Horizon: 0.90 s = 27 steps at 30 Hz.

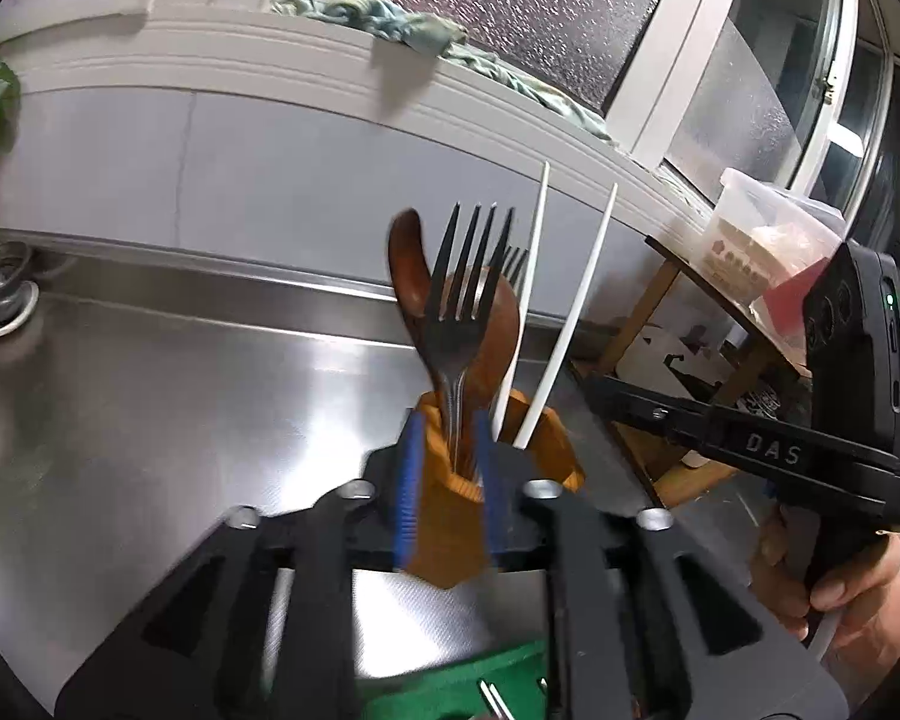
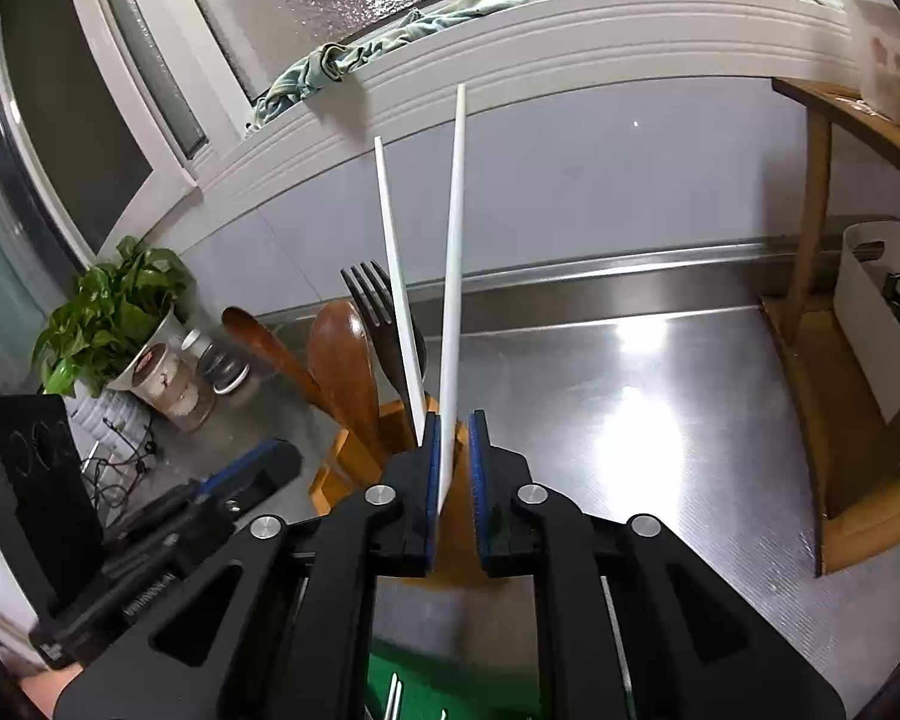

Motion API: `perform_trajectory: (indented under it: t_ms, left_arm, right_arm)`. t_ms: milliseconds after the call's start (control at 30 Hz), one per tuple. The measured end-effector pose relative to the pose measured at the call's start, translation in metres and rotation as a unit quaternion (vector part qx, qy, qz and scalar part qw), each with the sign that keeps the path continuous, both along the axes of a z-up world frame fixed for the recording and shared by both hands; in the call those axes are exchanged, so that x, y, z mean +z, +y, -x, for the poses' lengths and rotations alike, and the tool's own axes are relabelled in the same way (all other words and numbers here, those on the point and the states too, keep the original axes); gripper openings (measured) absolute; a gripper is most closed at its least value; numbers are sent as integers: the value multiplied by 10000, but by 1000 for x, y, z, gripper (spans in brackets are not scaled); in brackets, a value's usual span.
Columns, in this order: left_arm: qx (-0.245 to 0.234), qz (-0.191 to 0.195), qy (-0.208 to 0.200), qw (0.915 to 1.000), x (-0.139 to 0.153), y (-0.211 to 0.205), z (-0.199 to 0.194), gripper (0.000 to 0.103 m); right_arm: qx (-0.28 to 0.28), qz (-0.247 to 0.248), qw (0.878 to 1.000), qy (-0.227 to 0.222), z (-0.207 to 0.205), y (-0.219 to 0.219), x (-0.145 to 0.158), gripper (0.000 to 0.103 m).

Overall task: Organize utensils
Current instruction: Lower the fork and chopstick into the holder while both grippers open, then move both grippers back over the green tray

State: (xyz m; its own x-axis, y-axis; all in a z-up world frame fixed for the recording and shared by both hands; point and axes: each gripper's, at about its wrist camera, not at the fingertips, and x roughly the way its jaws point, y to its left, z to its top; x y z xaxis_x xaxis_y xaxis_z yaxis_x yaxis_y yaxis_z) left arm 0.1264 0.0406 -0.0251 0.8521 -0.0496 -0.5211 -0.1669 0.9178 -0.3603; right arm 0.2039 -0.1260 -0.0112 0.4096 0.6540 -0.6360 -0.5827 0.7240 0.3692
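An orange wooden holder [image 1: 444,528] stands on the steel counter [image 1: 150,420]. It holds a dark fork [image 1: 468,276], two brown wooden spoons [image 1: 411,264] and two white chopsticks [image 1: 576,312]. My left gripper [image 1: 448,423] is open, its blue pads on either side of the fork's handle with a gap on each side. My right gripper [image 2: 455,420] is open too. The taller chopstick [image 2: 453,276] leans against its left pad, and the right pad stands apart from it. The holder [image 2: 342,468] sits just behind the right gripper's fingers.
A green tray [image 1: 450,684] with metal utensils lies below the grippers. A potted plant [image 2: 108,312] and cups stand at the left, a wooden shelf [image 2: 810,360] and a white container [image 2: 876,324] at the right. A hand [image 1: 840,588] holds the right gripper.
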Motion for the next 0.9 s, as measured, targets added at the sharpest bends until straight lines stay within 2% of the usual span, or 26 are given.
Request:
perform_trajectory:
  t_ms: [67,100,133,167,200,233,300,333,400,533,567,700,900]
  left_arm:
    - [85,-51,10,10000,5,1,10,30]
    - [117,-54,30,9999,7,2,15,38]
    - [167,-53,61,9998,10,3,21,43]
    - [212,-48,113,9997,11,4,26,45]
    - [243,-14,209,9995,12,6,30,51]
    - [249,49,316,9992,12,6,33,60]
    - [178,240,564,9980,11,8,39,69]
    - [82,450,796,9958,9,8,41,74]
    - [9,682,1181,9907,6,6,44,78]
    - [-197,794,1745,9813,3,-8,55,88]
    - [-306,812,1973,9765,1,-14,57,89]
    - [-537,1103,2468,9613,-10,-28,68,89]
    - [-615,1229,3090,9411,-36,-47,88,89]
  right_arm:
    - [-86,34,9999,-57,3,-8,5,34]
    - [-122,51,9999,-73,6,-14,7,42]
    - [-156,94,9998,-82,9,-19,9,44]
    - [-176,151,9997,-80,11,-23,9,53]
    - [-196,240,9995,-63,15,-28,10,61]
    - [-187,323,9993,-31,18,-33,10,66]
    - [-135,484,9987,66,25,-40,9,81]
    - [-85,529,9985,146,29,-43,8,84]
    - [42,587,9976,367,35,-48,7,93]
    - [519,873,9885,1120,50,-55,1,99]
    - [599,962,9861,1212,54,-56,-1,99]
    - [1019,1212,9748,1570,76,-59,-11,99]
    - [972,1592,9591,2129,92,-71,-35,99]
